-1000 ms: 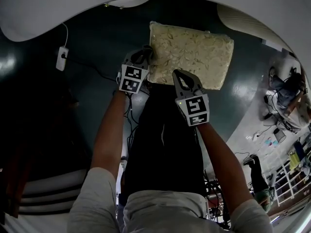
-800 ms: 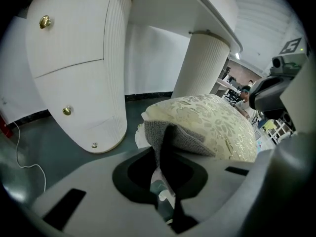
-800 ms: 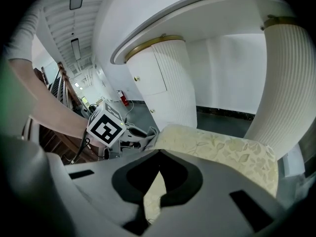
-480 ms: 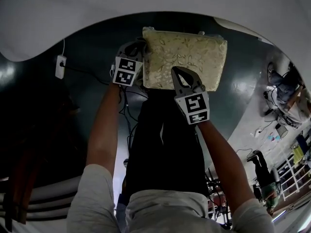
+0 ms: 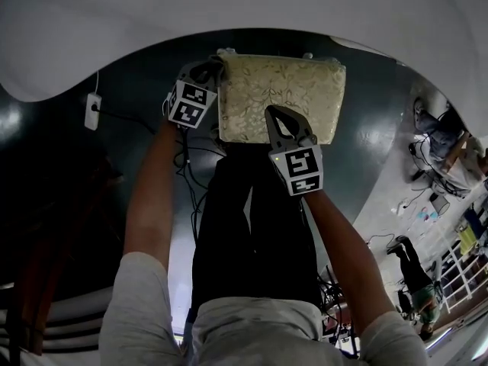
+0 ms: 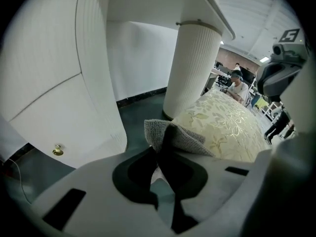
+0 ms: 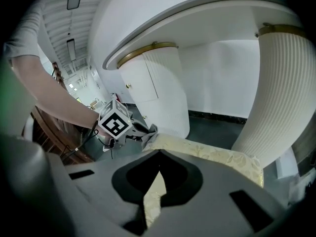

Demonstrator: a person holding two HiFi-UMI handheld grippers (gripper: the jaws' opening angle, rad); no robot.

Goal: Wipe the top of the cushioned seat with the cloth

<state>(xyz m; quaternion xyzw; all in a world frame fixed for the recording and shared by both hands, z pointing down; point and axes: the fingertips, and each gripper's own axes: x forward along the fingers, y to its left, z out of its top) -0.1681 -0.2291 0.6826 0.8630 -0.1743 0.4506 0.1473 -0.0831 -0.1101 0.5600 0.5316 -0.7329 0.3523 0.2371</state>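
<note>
Shifted farther since before, left claw [image 5: 214,67] pinches the cloth [image 6: 183,138] at the far-left corner of the cushioned seat [image 5: 280,96]; right claw [image 5: 274,113] hovers pressed together, empty. Wiping seems to be starting; next, sweep right.

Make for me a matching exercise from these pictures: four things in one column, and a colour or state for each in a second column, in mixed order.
1 cloth
2 cushioned seat
3 right gripper
4 column

a white, ribbed
b jaws together, nothing held
c grey, pinched in the jaws of the left gripper
d pale yellow, leaf pattern

Pairs: 1-c, 2-d, 3-b, 4-a
</note>
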